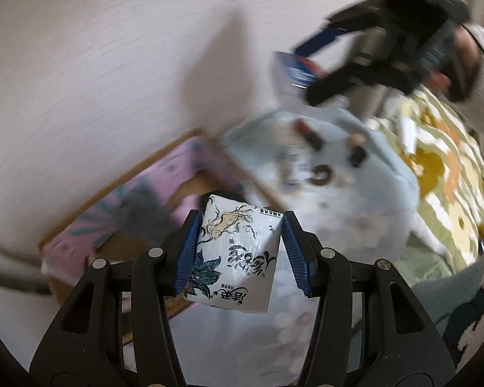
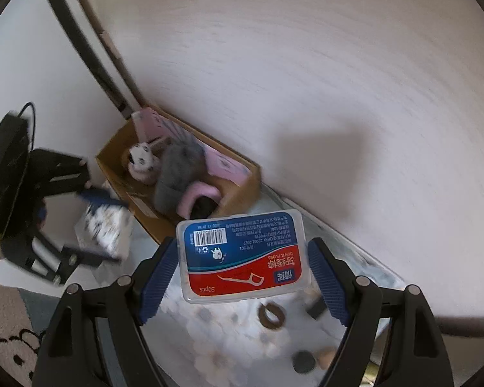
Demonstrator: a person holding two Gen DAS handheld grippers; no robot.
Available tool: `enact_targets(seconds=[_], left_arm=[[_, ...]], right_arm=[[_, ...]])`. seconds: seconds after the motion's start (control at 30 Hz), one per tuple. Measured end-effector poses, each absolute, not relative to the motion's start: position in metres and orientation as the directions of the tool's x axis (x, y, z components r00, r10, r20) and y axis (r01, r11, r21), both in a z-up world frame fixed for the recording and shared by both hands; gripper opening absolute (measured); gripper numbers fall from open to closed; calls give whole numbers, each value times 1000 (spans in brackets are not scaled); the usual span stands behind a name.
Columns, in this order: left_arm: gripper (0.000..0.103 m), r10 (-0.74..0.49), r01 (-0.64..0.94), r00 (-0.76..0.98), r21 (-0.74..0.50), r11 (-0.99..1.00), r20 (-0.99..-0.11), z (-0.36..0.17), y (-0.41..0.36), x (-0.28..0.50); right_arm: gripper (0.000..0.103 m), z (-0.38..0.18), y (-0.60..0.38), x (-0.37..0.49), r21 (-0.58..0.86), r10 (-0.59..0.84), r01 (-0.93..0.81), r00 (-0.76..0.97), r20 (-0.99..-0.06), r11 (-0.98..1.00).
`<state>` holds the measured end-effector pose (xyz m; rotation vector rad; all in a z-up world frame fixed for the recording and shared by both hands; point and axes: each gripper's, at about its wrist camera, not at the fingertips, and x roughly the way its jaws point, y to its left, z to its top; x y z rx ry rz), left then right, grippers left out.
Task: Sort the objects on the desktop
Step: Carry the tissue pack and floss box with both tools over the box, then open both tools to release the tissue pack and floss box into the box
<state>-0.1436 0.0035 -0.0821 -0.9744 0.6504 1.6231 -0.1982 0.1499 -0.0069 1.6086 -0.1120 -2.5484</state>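
My left gripper (image 1: 238, 251) is shut on a white tissue pack (image 1: 234, 254) with ink drawings, held in the air beside the cardboard box (image 1: 119, 245). My right gripper (image 2: 242, 277) is shut on a clear dental floss box (image 2: 243, 254) with a blue and red label, held above the table near the cardboard box (image 2: 238, 193). The right gripper with its floss box (image 1: 297, 67) shows blurred in the left wrist view. The left gripper with its tissue pack (image 2: 105, 229) shows blurred in the right wrist view.
The cardboard box holds a grey plush (image 2: 177, 171), pink fabric (image 2: 200, 196) and a spotted toy (image 2: 142, 158). A brown ring (image 2: 271, 314), dark small items (image 2: 303, 361) and a beige piece (image 2: 327, 356) lie on the pale blue cloth (image 1: 371, 193). A flowered blanket (image 1: 442, 174) lies right. The wall is close behind.
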Motion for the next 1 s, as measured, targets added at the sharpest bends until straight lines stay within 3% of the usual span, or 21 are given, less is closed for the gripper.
enact_targets(seconds=[0.5, 0.73, 0.9, 0.93, 0.97, 1.0], left_arm=[[46, 471, -870, -152, -108, -482, -869, -122, -50, -234], [31, 448, -859, -120, -134, -495, -886, -147, -59, -247], [30, 451, -854, -108, -150, -498, -886, -154, -60, -250], [31, 445, -855, -131, -125, -503, -886, -154, -59, -248], [41, 431, -855, -148, -103, -507, -890, -154, -58, -246], [58, 407, -855, -163, -78, -513, -899, -155, -55, -243]], right_arm=[[78, -55, 74, -281, 130, -186, 175, -352, -917, -976], [78, -81, 54, -296, 100, -164, 224, -292, -942, -970], [78, -93, 55, -301, 105, -163, 218, -267, -950, -970], [78, -94, 55, -301, 103, -161, 220, -266, -950, -970], [79, -96, 54, -302, 104, -162, 227, -257, -953, -968], [79, -99, 53, -302, 106, -164, 232, -244, -956, -967]])
